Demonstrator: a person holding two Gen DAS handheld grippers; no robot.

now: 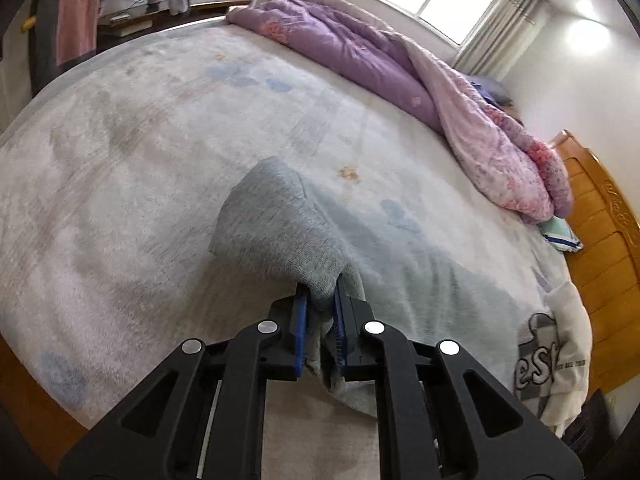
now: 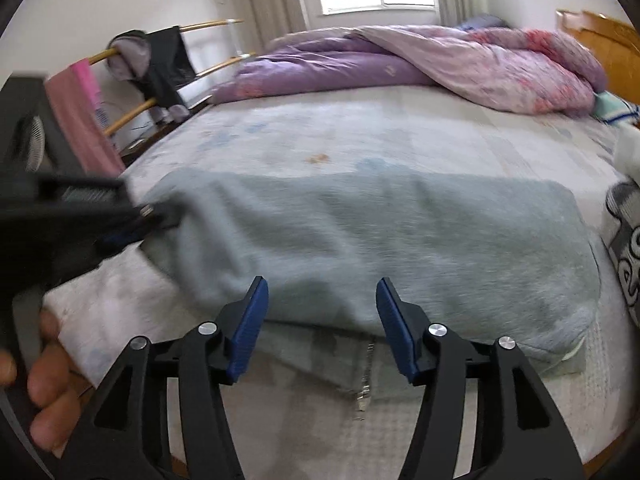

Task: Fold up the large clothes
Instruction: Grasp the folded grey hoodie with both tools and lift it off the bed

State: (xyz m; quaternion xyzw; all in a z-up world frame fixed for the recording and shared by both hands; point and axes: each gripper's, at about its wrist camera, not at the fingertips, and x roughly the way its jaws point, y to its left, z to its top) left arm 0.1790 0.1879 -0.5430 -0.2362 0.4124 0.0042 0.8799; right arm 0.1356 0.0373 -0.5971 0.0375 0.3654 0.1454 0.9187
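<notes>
Fleece, pale grey-green and soft, makes up the large garment (image 2: 380, 240) spread across the near half of the pale floral bedcover (image 1: 160, 128), a purple quilt (image 2: 400, 64) heaped at the far side. The left gripper (image 1: 322, 300) pinches the garment's left corner tight between blue pads, angled downward, the cloth tented above the bed. The right gripper (image 2: 322, 320) hangs over the near hem, jaws well apart, empty. A clean fold likely needs that right side gripped before both corners travel together.
</notes>
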